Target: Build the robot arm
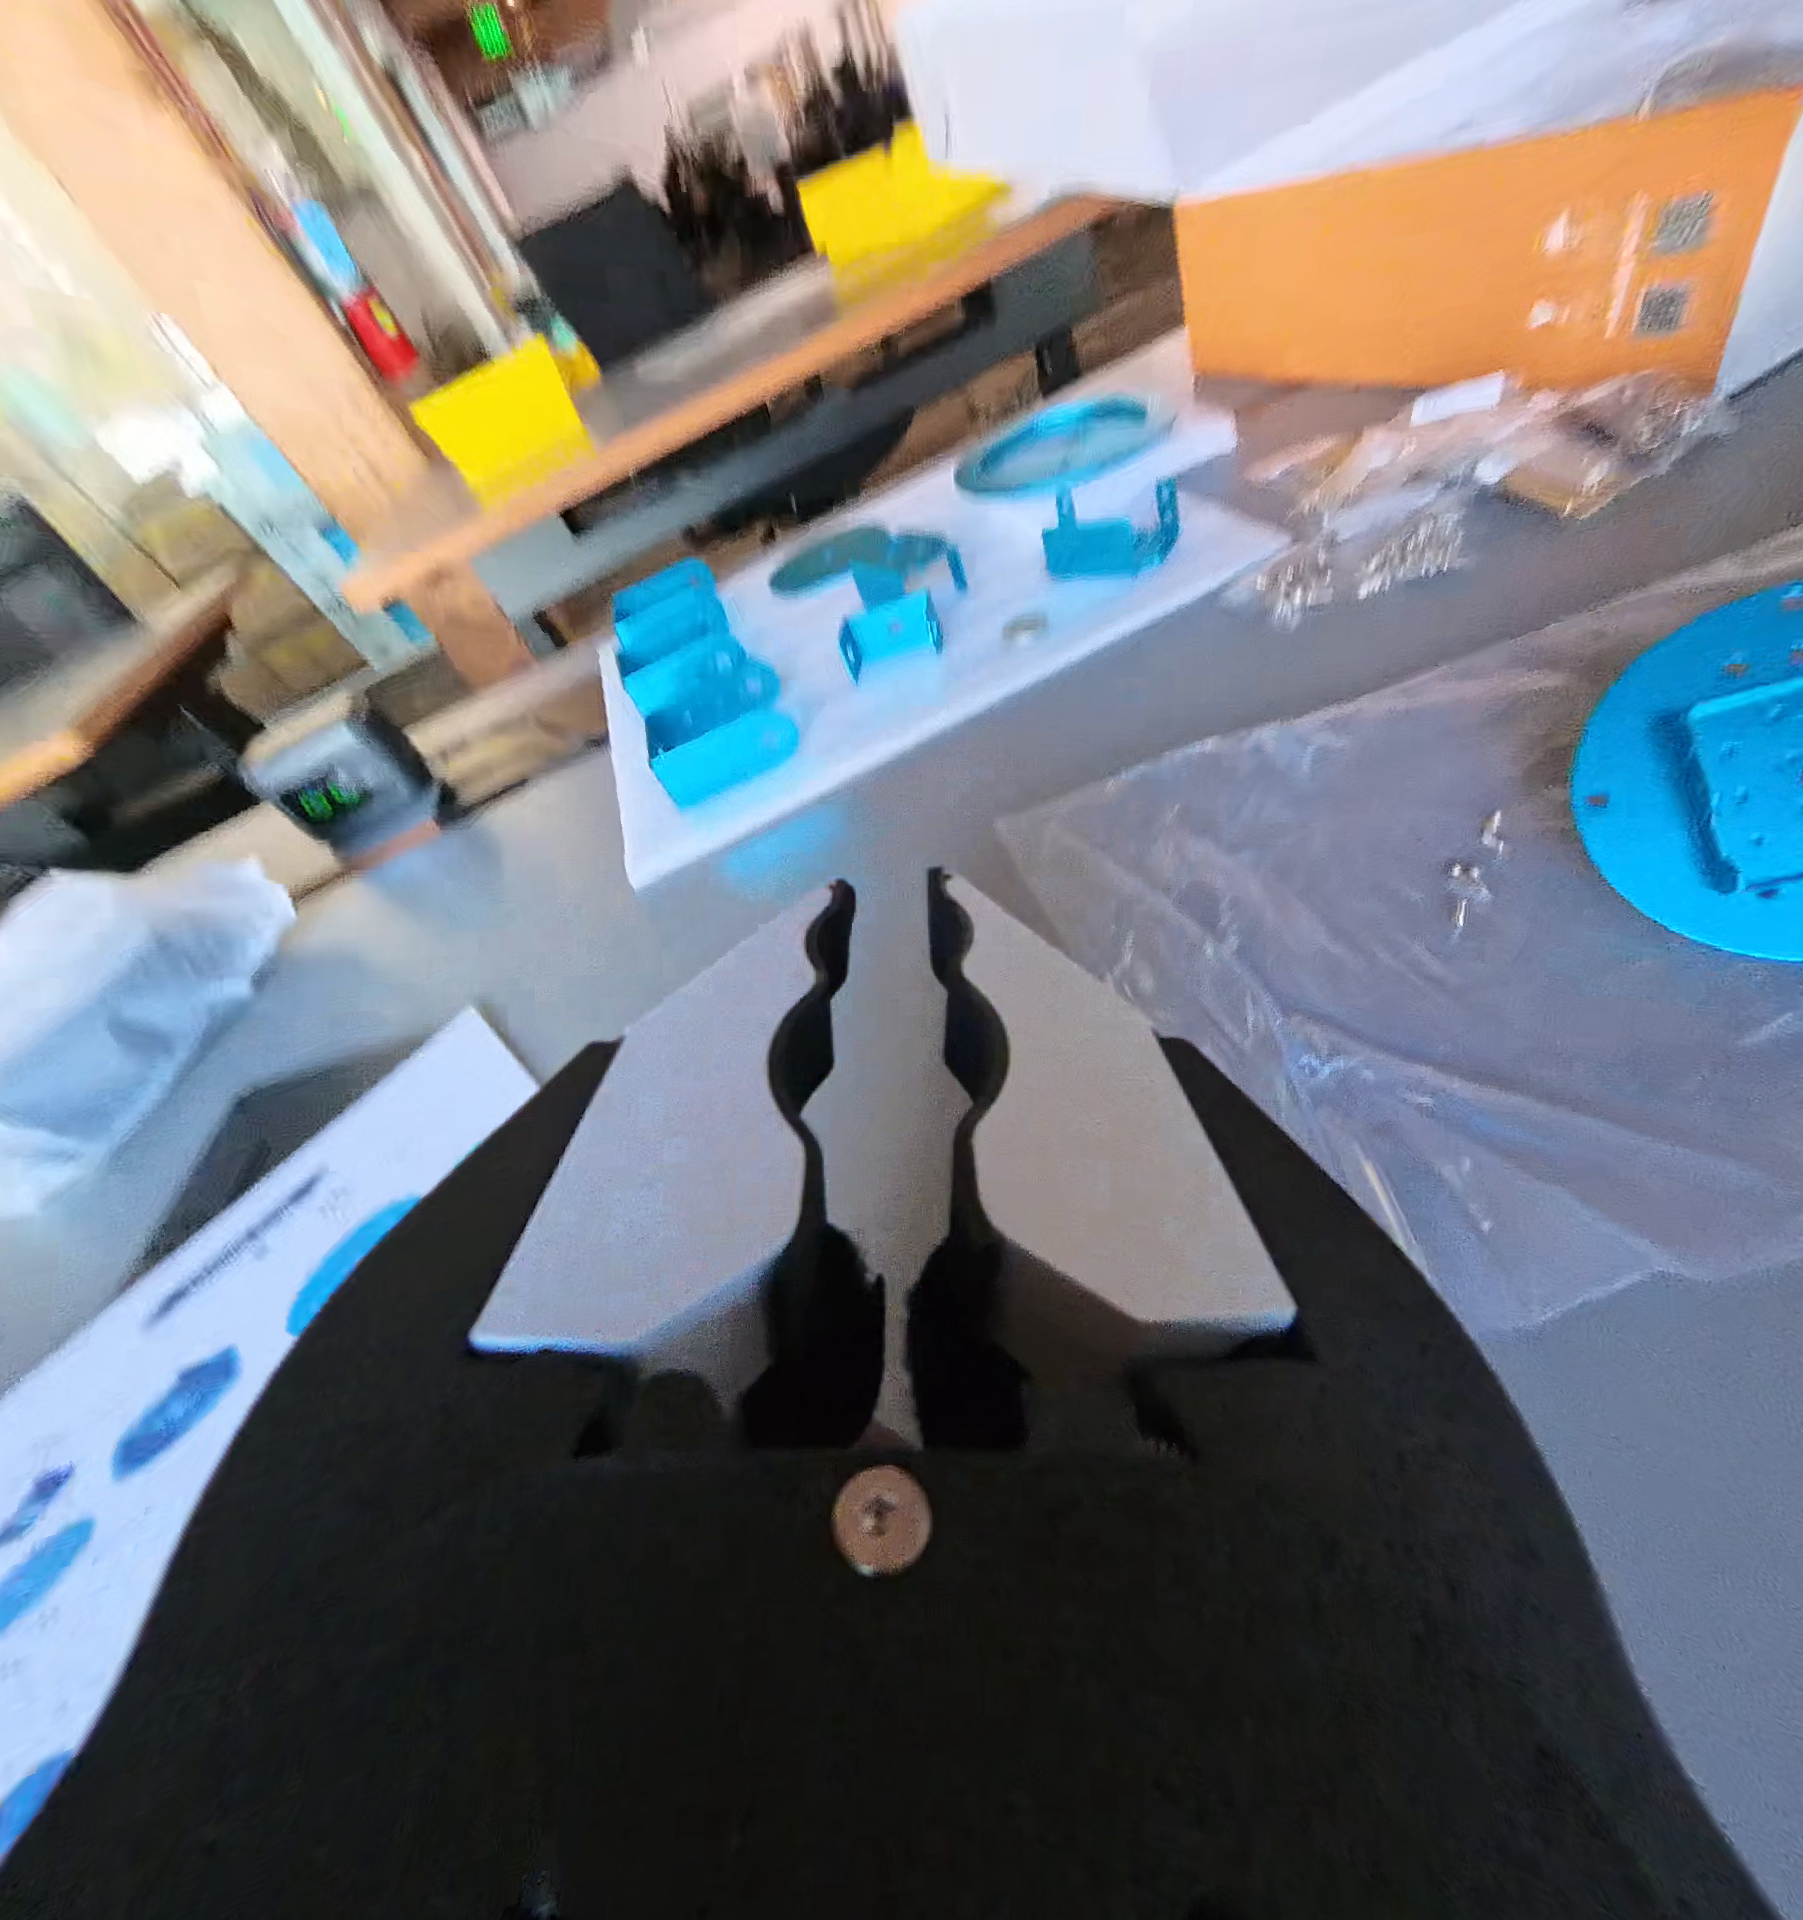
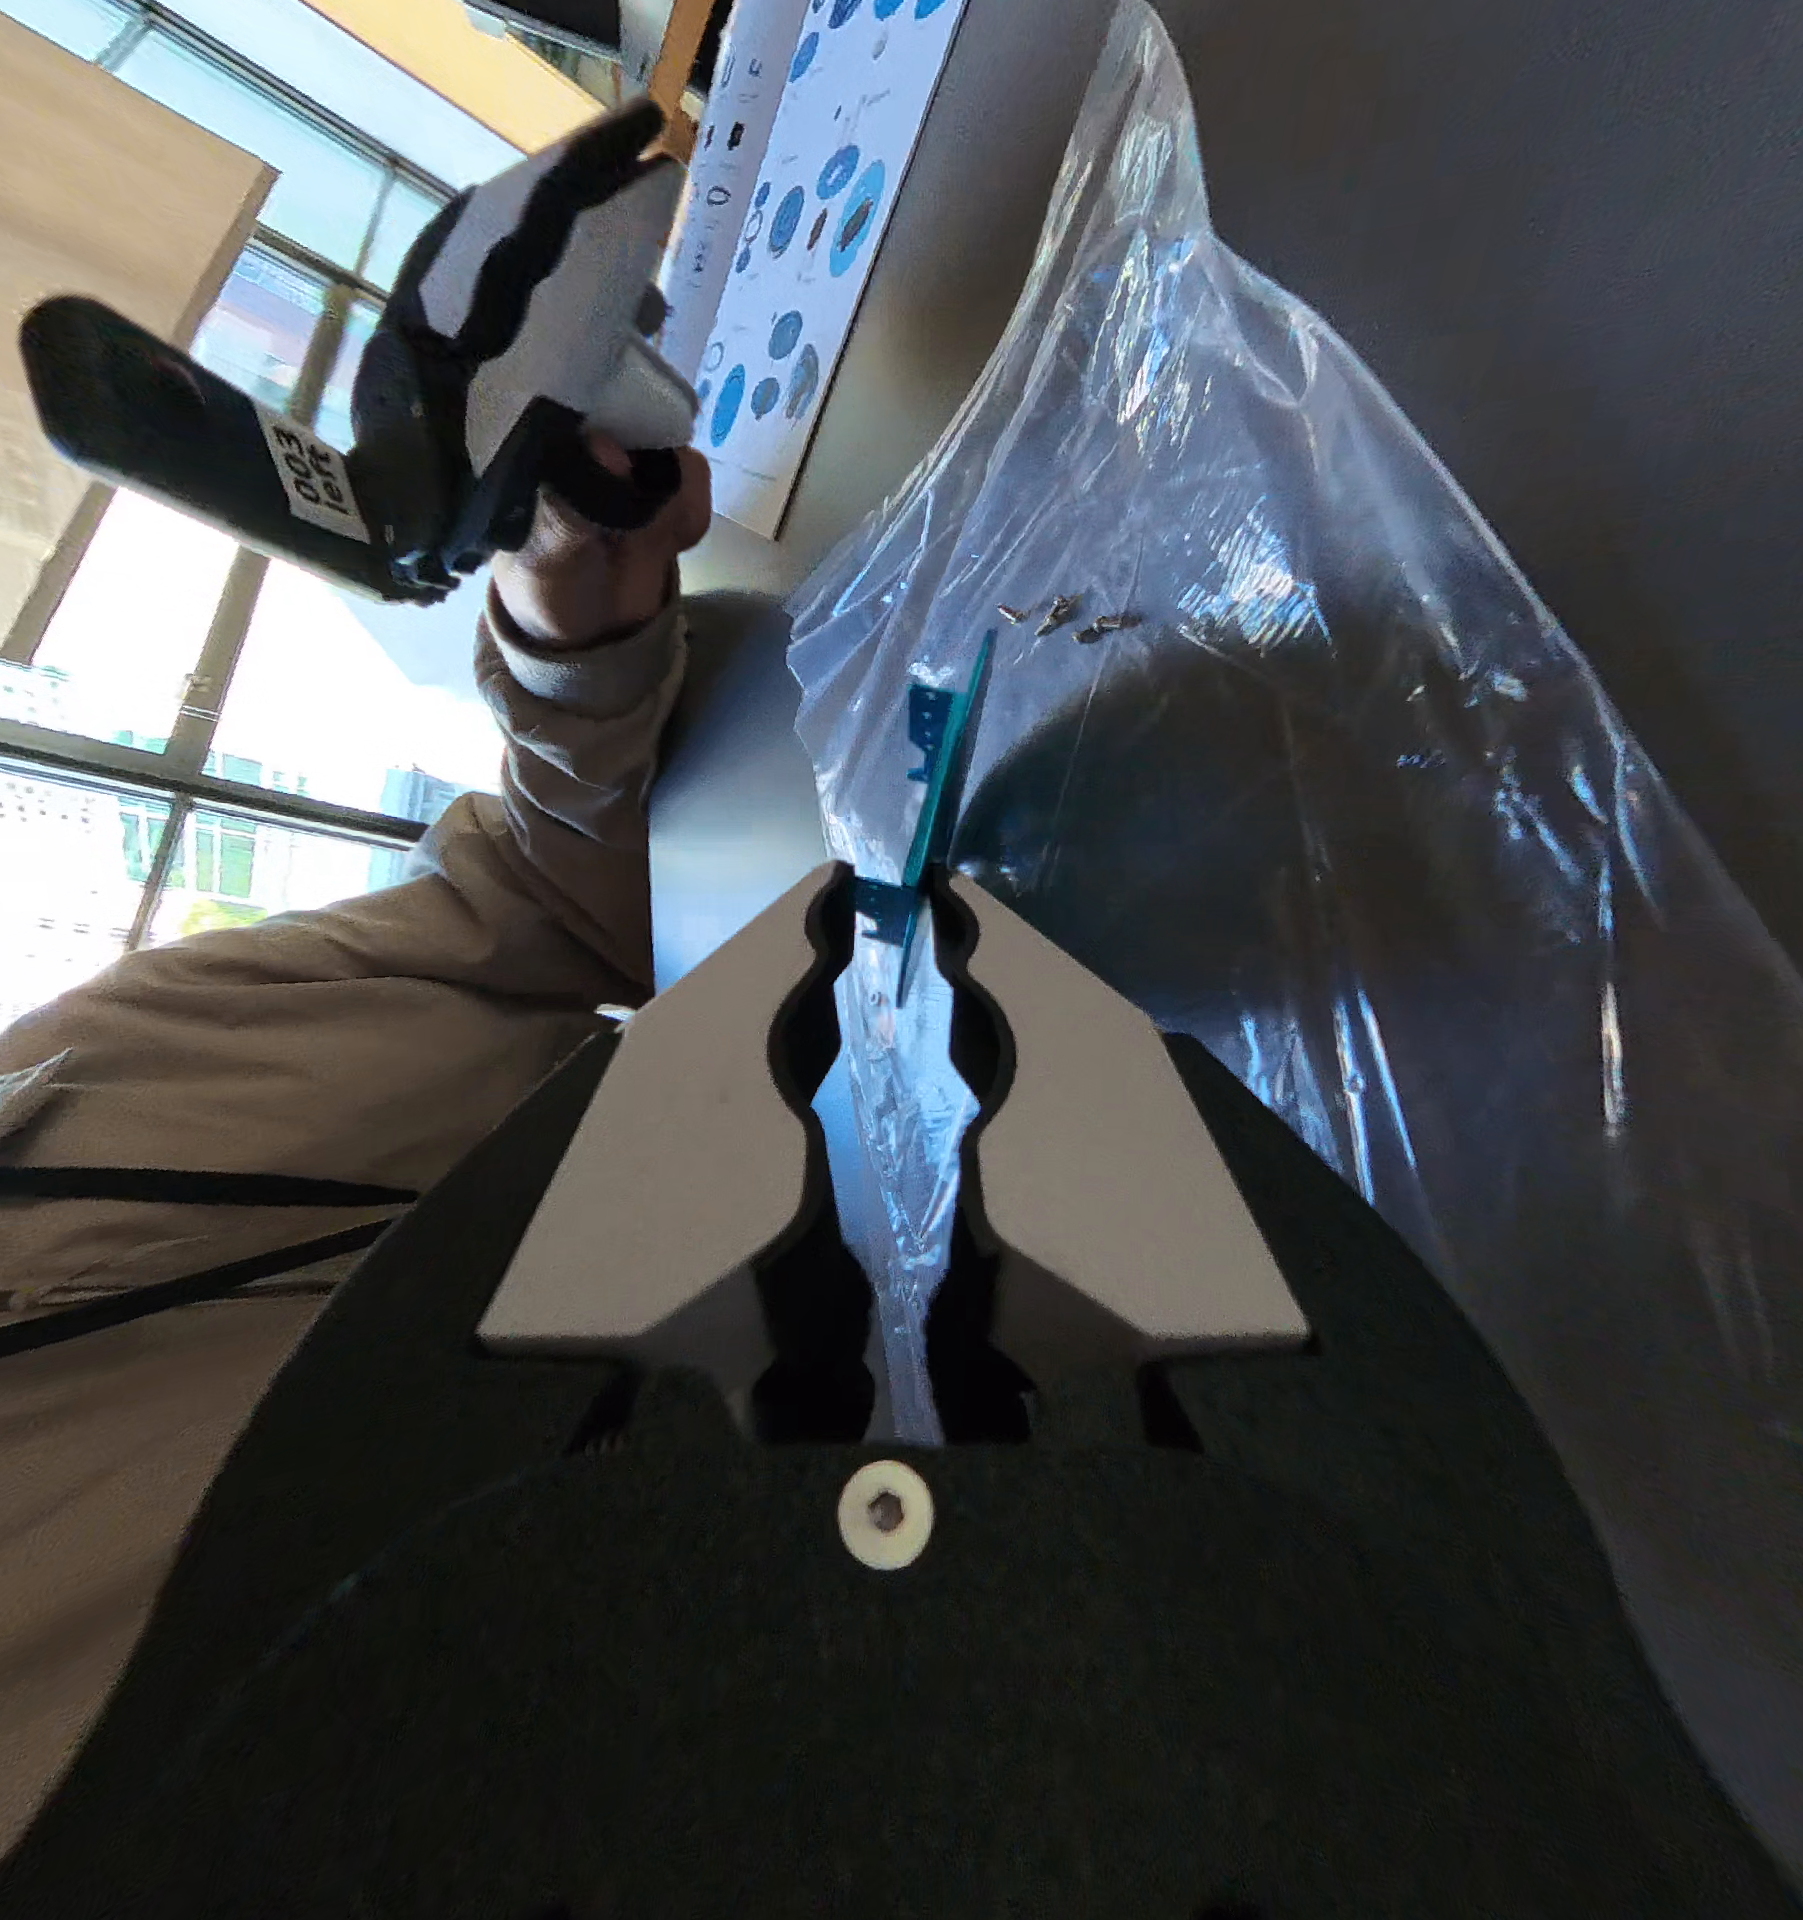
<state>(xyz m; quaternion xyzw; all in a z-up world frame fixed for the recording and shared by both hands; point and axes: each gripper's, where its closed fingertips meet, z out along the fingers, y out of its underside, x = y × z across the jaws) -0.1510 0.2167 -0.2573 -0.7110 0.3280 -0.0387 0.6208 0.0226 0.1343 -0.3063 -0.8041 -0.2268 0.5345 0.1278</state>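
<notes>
My right gripper (image 2: 889, 894) is shut on the near edge of a blue metal disc (image 2: 947, 758), seen edge-on, with a small blue bracket (image 2: 928, 717) on its face. The disc rests on a clear plastic bag (image 2: 1292, 727). In the left wrist view the same disc (image 1: 1655, 831) lies flat on the bag (image 1: 1292, 935). My left gripper (image 1: 889, 885) hangs over the grey table (image 1: 523, 935), its jaws a narrow slit apart with nothing between them. It also shows in the right wrist view (image 2: 606, 156), held up in a person's hand (image 2: 606, 540).
A white board (image 1: 980, 727) ahead carries several blue brackets (image 1: 699, 686) and discs. An orange box (image 1: 1448, 260) and bags of screws (image 1: 1396, 540) lie behind. Loose screws (image 2: 1063, 618) sit on the bag. A printed parts sheet (image 1: 149, 1403) and crumpled white wrap (image 1: 97, 1018) lie left.
</notes>
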